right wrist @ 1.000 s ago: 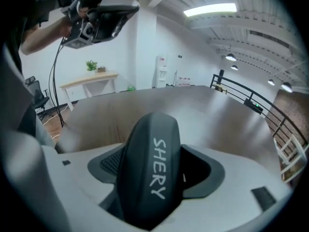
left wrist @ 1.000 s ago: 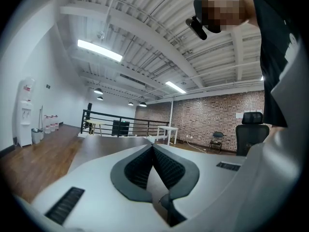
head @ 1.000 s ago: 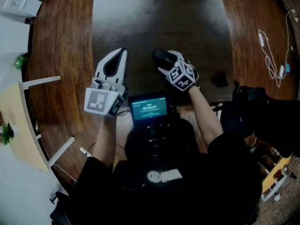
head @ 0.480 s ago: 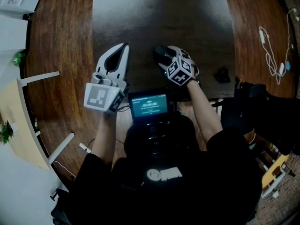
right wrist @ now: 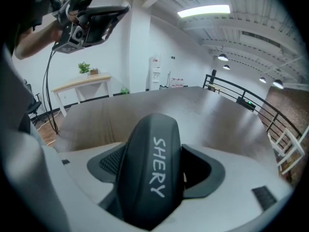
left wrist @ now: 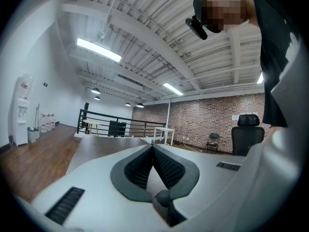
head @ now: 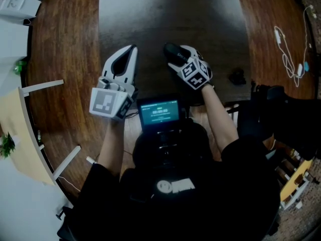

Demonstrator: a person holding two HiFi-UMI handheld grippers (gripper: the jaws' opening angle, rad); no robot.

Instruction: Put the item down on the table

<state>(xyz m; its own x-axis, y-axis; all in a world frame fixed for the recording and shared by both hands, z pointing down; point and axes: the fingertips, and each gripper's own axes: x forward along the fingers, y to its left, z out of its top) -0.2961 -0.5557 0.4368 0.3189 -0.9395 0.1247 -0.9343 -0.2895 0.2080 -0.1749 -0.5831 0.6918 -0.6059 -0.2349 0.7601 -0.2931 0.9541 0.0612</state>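
The item is a dark grey, curved, case-like object with "SHERY" printed in white. My right gripper is shut on it, with the item sticking out forward between the jaws. In the head view that right gripper holds the item over the near part of the dark grey table. How high it hangs above the tabletop cannot be told. My left gripper is beside it on the left, shut with nothing in it; in the left gripper view the left gripper shows its ribbed pads touching.
Wooden floor flanks the table on both sides. A device with a lit screen sits at the person's chest. A white cable and a small dark object lie at the right. A light wooden table stands at the left.
Both grippers have shifted a little forward over the table. The right gripper has kept its hold on the item.
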